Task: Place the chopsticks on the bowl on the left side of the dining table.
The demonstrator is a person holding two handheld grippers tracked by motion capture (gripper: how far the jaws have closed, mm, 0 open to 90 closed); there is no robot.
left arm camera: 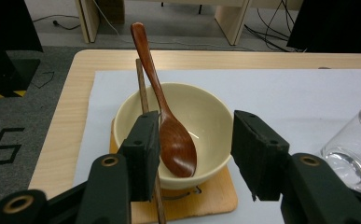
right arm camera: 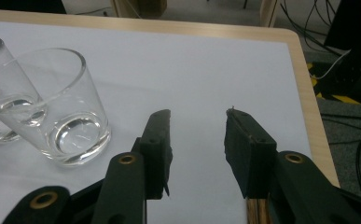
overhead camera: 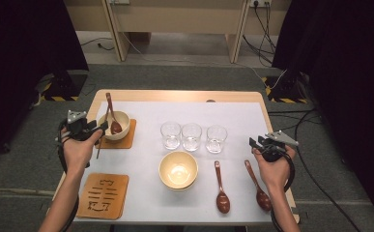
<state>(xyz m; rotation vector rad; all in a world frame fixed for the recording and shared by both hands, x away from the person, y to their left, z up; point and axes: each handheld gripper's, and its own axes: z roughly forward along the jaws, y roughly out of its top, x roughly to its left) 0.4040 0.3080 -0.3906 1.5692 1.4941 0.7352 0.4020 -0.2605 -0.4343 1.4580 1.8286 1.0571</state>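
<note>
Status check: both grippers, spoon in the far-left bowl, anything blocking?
Left gripper open at the bowl. Spoon rests inside, free. Right gripper open, empty. Thin stick leans on bowl rim.

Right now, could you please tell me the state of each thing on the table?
Left gripper: open, empty.
Right gripper: open, empty.
Bowl on coaster: upright, spoon inside.
Middle bowl: upright, empty.
Three glasses: upright, empty.
Two spoons: lying flat.

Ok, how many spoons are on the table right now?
3. One spoon stands in the bowl on the far-left coaster; two lie flat at the near right, one beside the near bowl, the other by the right hand.
</note>
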